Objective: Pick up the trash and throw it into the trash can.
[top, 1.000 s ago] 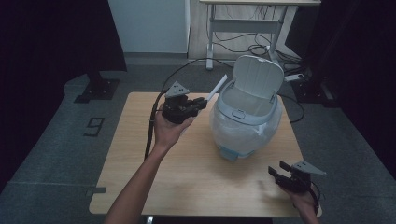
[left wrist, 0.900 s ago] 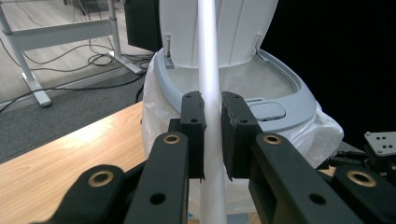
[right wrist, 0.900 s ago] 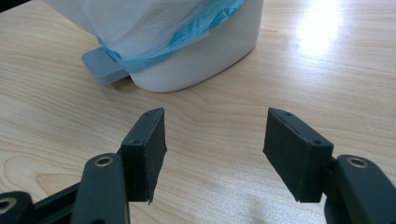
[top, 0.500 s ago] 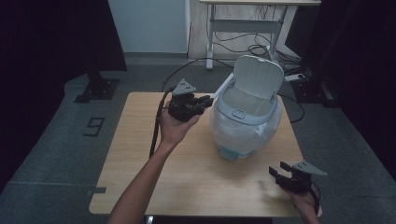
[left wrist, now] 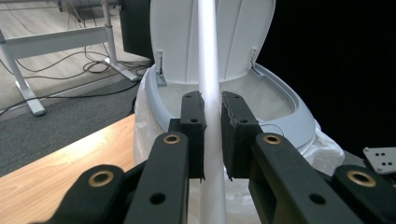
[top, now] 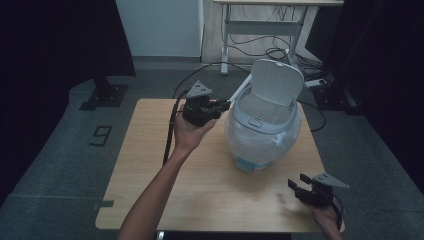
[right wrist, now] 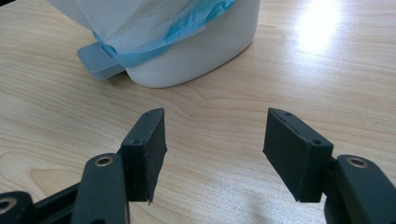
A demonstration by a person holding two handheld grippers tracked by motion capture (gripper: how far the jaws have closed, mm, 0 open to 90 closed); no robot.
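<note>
While clamped in left tool [left wrist: 212,135], white stick [left wrist: 208,56], perhaps paper, points over bin [left wrist: 280,102]

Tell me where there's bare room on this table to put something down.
The table is bare along its whole left side and across the near edge between the forearm and the right gripper. The far right is crowded: the bin stands there with the left gripper holding a white stick beside its rim.

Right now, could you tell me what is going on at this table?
A person is working at a small white bin with its lid up and a plastic liner inside. The left gripper is shut on a thin white rod beside the bin's rim. The right gripper rests open near the table's front corner.
</note>
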